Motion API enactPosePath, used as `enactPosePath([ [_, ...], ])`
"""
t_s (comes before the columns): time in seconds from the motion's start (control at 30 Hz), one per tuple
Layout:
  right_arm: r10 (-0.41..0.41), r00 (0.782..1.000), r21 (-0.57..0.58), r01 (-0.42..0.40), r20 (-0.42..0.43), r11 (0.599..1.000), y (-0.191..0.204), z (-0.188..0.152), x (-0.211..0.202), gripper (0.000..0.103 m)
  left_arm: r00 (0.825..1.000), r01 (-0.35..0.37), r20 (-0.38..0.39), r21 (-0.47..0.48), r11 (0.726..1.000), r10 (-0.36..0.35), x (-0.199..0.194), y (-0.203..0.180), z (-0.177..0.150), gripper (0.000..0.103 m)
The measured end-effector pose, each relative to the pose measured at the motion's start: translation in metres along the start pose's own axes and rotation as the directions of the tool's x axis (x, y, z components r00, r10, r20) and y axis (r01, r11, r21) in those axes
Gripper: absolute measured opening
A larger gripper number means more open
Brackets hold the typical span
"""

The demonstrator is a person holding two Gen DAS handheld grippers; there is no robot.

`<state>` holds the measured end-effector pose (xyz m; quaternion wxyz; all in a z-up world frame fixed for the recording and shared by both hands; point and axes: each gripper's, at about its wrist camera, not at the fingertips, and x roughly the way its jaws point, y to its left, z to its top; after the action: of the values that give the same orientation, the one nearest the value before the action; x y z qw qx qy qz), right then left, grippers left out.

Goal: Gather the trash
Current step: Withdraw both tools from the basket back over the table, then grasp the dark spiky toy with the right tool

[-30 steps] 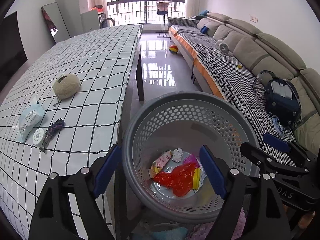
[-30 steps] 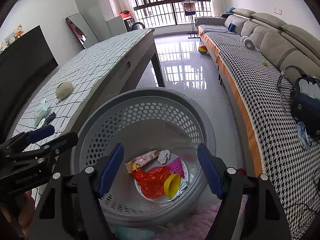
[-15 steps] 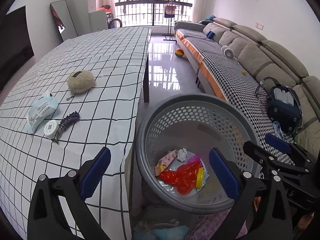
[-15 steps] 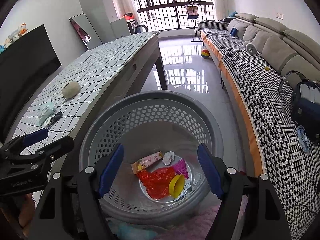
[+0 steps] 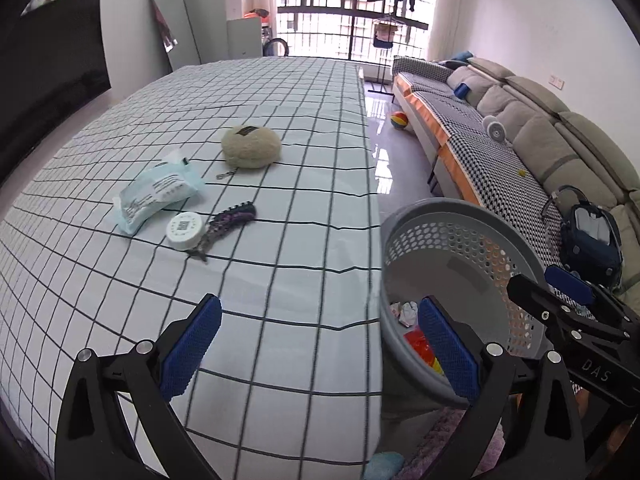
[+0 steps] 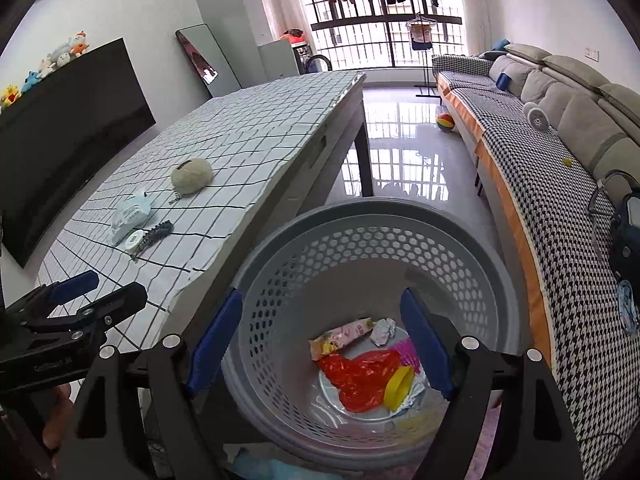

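Note:
A grey perforated basket [image 6: 372, 240] stands on the floor beside the table and holds a red wrapper [image 6: 360, 374], a yellow cap [image 6: 398, 386], a pink packet [image 6: 344, 334] and crumpled paper. My right gripper [image 6: 320, 340] is open and empty above the basket. My left gripper [image 5: 320, 348] is open and empty over the table's near right edge, with the basket [image 5: 460, 236] to its right. On the checked tablecloth [image 5: 280, 280] lie a pale blue wipes pack [image 5: 158, 190], a white round tin [image 5: 185, 231], a purple braided cord [image 5: 228, 222] and a beige fuzzy pouch [image 5: 251, 146].
A sofa [image 6: 560, 128] with a houndstooth cover runs along the right, with a dark bag [image 5: 590, 240] on it. A colourful ball [image 6: 445, 121] lies on the shiny floor. A large dark TV [image 6: 60, 128] and a leaning mirror stand at the left.
My left gripper has swung left, from over the basket to over the table edge, and risen. My right gripper has lifted a little above the basket. Both stayed open.

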<state>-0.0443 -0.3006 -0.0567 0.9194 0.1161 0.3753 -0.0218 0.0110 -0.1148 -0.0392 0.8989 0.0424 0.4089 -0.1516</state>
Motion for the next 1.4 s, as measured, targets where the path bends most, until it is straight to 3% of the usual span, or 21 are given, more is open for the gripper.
enactPosePath([
  [0.3,0.079,0.997,-0.122,-0.081,-0.027,0.989,0.065,0.018,0.029,0.078,0.990,-0.140,-0.010,-0.120,0.983,0.139,-0.003,0.076,-0.005,0.097],
  [0.63,0.129,0.988,-0.230,-0.145,-0.082,0.962,0.136,0.038,0.069,0.078,0.956,-0.290,-0.024,-0.209,0.934,0.291,0.009,0.147,-0.003,0.097],
  [0.83,0.110,0.986,-0.283,-0.143,-0.127,0.949,0.172,0.047,0.095,0.078,0.952,-0.301,-0.034,-0.253,0.919,0.303,0.019,0.175,-0.005,0.097],
  [0.97,0.094,0.982,-0.299,-0.141,-0.166,0.944,0.191,0.051,0.113,0.078,0.962,-0.272,-0.044,-0.297,0.915,0.271,0.024,0.186,-0.004,0.097],
  [1.4,0.018,0.971,-0.362,-0.105,-0.238,0.926,0.221,0.049,0.148,0.078,0.956,-0.286,-0.036,-0.314,0.905,0.289,0.020,0.190,-0.008,0.097],
])
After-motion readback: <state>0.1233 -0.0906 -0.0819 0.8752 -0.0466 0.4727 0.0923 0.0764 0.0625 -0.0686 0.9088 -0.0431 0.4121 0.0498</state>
